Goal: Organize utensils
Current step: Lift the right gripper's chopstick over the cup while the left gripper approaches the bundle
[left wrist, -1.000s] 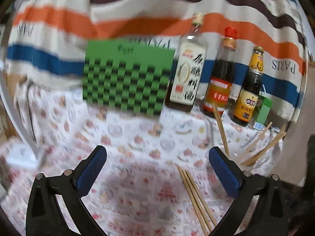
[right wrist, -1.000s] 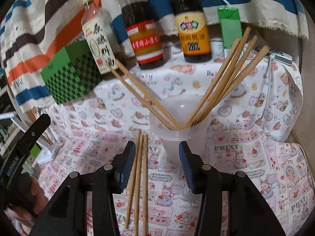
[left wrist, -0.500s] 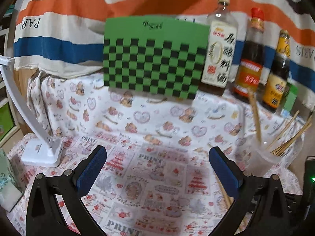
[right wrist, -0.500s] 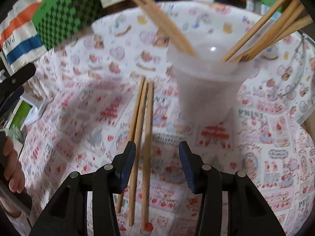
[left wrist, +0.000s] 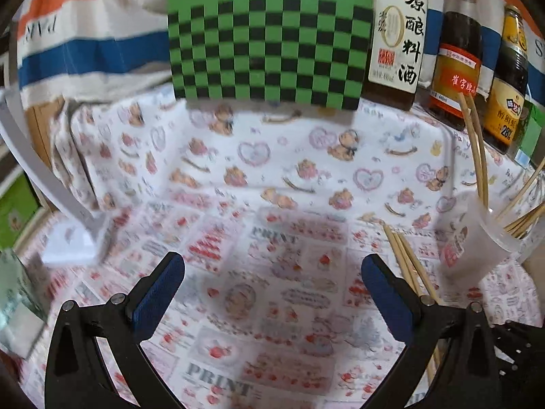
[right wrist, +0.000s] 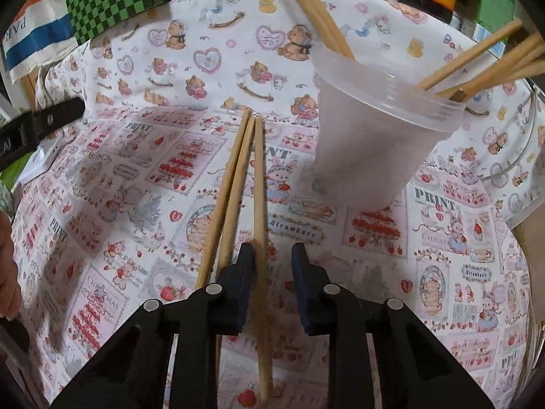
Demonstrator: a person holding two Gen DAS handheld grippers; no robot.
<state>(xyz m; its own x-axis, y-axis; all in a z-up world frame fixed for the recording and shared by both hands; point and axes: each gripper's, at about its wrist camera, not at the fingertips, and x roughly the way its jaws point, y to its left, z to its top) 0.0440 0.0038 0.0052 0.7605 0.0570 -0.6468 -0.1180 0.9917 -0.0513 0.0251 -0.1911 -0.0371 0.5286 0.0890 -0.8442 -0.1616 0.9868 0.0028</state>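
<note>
Three loose wooden chopsticks [right wrist: 235,191] lie side by side on the printed tablecloth, left of a translucent plastic cup [right wrist: 368,143] that holds several more chopsticks [right wrist: 477,58]. My right gripper [right wrist: 272,252] is low over the loose ones, and its jaws are closing. The rightmost chopstick [right wrist: 260,184] runs between them against the left pad, with a gap to the right pad. My left gripper [left wrist: 270,262] hovers open over bare cloth, nothing between its fingers. In the left wrist view the loose chopsticks [left wrist: 405,262] and the cup [left wrist: 477,248] sit just right of it.
A green checkered box [left wrist: 269,44] and three sauce bottles [left wrist: 398,37] line the back against a striped cloth. A white lamp base [left wrist: 73,242] stands at the left. A green carton [left wrist: 531,136] sits behind the cup. A hand [right wrist: 6,266] shows at the left edge.
My right gripper came down onto the loose chopsticks and its jaws narrowed around the rightmost one. My left gripper dipped lower toward the cloth, still wide open.
</note>
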